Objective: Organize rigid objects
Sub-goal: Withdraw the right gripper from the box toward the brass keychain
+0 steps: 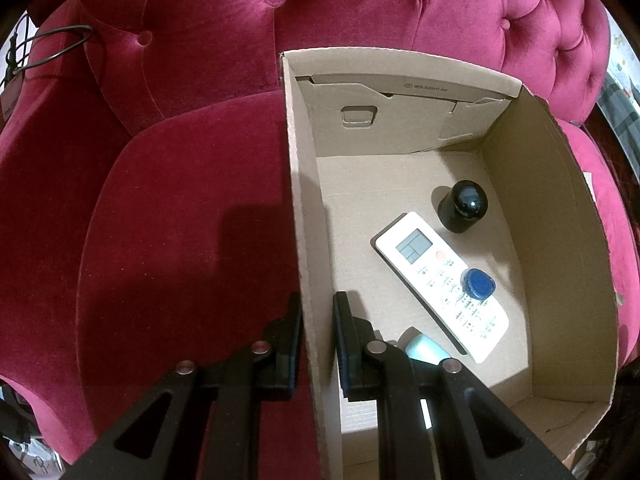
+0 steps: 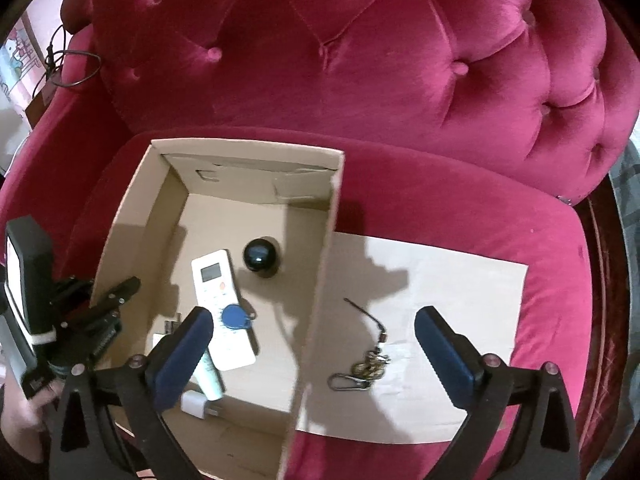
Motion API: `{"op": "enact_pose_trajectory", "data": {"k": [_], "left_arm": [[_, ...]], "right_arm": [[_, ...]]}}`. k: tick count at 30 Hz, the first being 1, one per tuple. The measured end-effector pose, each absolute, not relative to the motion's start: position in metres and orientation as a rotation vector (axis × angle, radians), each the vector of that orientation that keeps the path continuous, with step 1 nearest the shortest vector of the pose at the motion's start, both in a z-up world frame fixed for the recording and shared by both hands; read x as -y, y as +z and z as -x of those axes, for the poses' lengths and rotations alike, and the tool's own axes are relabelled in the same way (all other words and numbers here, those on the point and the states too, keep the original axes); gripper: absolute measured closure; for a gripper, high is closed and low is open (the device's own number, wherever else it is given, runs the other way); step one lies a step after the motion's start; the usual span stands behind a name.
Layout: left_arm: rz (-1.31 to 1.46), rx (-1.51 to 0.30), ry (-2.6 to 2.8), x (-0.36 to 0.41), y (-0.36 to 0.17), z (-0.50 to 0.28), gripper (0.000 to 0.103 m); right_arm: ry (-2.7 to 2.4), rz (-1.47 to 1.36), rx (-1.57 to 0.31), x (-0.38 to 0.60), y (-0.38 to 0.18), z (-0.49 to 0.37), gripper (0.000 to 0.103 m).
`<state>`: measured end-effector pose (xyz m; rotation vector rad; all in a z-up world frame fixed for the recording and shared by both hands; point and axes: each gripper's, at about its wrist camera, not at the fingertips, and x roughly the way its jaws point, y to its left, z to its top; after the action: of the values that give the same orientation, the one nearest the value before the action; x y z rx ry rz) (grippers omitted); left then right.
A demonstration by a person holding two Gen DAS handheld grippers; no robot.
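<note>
Crimson tufted sofa [image 1: 180,208] fills the left wrist view, where the left gripper [image 1: 318,344] pinches the near wall of the cardboard box [image 1: 560,240]; inside lie a white remote [image 1: 416,256], a blue key fob [image 1: 478,282] on top of it and a black round-topped bottle [image 1: 462,204]. From the right wrist view, the right gripper [image 2: 316,354] hangs spread and empty above the box wall, while a keychain [image 2: 370,360] remains outside on the flattened cardboard flap [image 2: 460,280]. Judging by this, sorting is mostly done.

An open brown cardboard box [image 2: 132,216] sits on a red velvet sofa [image 2: 400,80]. Inside lie a white remote control [image 2: 214,280], a round blue tag [image 2: 233,316] and a black ball-topped bottle [image 2: 261,258]. The right gripper [image 2: 314,344] is wide open above a metal keychain [image 2: 370,362] on flat cardboard.
</note>
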<state>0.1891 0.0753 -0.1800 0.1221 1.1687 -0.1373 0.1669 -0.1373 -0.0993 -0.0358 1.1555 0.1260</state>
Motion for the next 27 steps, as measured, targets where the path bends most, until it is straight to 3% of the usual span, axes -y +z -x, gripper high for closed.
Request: {"op": "enact_pose_trajectory", "data": {"k": [27], "left_arm": [[-0.128, -1.168, -0.135, -0.074, -0.180, -0.190, 0.087]], "right_arm": [[0.097, 0.014, -1.176, 0.203, -0.147, -0.154, 0.000]]}}
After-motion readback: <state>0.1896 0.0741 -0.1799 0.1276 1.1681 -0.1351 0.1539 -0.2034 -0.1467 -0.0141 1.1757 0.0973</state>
